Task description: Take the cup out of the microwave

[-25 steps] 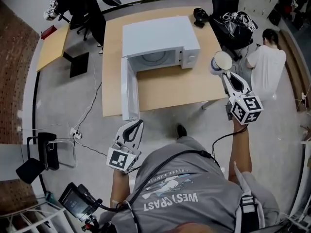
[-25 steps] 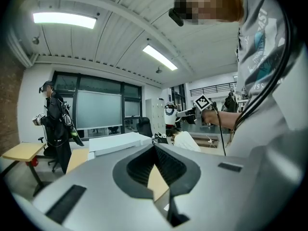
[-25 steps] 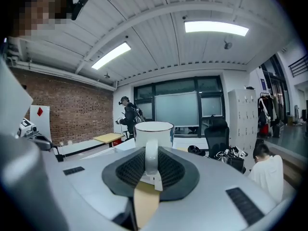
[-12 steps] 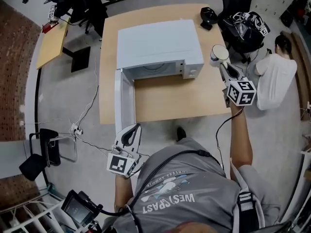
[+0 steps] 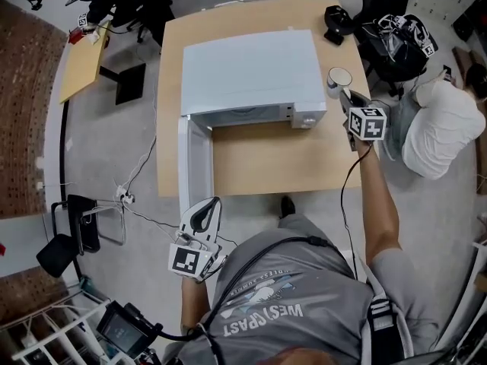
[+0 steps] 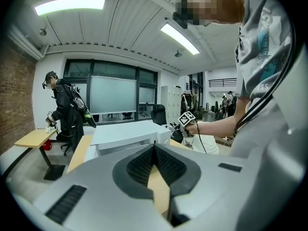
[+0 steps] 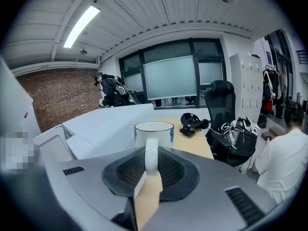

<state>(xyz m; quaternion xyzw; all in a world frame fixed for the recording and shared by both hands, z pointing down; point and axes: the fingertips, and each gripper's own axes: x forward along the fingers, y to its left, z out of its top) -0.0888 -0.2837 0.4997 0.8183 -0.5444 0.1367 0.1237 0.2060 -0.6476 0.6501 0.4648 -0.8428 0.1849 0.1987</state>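
So the cup (image 5: 339, 77) is out of the microwave (image 5: 247, 71), upright, just off its right end by the table (image 5: 266, 158) edge. Right gripper (image 5: 344, 93) is clamped on its handle, cup straight ahead of the jaws. Left gripper (image 5: 204, 213) is pinched together on nothing, well back.

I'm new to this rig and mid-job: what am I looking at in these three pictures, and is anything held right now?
No robot arm here: a person carries a two-jaw gripper in each hand. The head view looks down from the person's head; each gripper view looks along that gripper's jaws. On the table stands a white microwave with its door swung open. The right gripper holds a white cup by its handle, beside the microwave's right end. The left gripper hangs near the person's body, jaws together, empty.
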